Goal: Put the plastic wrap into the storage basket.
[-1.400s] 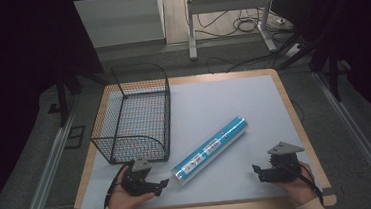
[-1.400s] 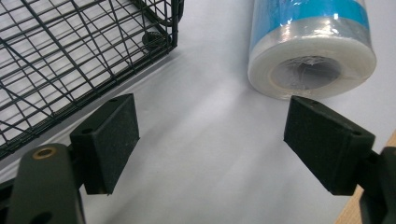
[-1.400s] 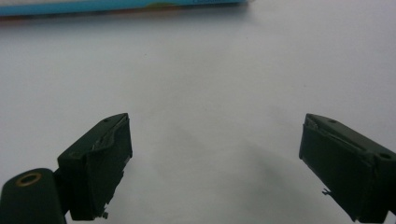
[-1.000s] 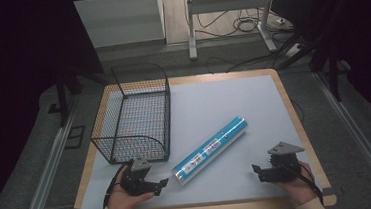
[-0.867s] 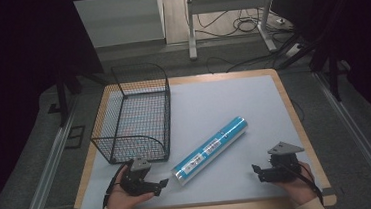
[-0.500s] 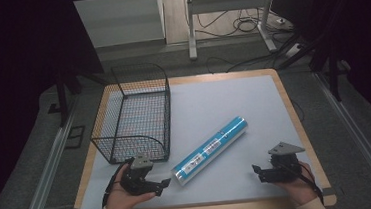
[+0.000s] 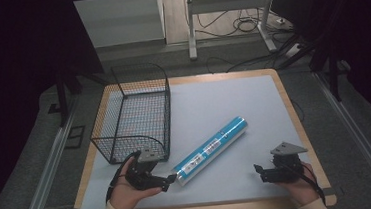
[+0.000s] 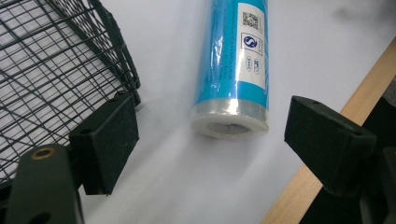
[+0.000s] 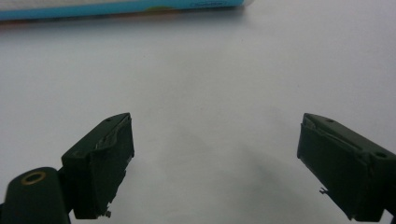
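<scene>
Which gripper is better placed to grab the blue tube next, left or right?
Probably the left. The left gripper is open with the tube's near end straight ahead between its jaws, next to the basket. The right gripper is also open but sits apart from the tube.

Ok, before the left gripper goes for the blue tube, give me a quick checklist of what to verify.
1. Left gripper open wide enough for the tube: ok, the jaws stand apart wider than its end.
2. Tube lined up between the jaws: ok, its capped end sits in the gap, not yet touched.
3. Tube free to lift: ok, it lies alone on the mat, apart from the basket.
4. Clearance from the basket: not ok, one jaw sits right by the basket's corner.
5. Right gripper out of the way: ok, open, apart from the tube.
6. Basket free of things: ok, nothing lies in it.
</scene>
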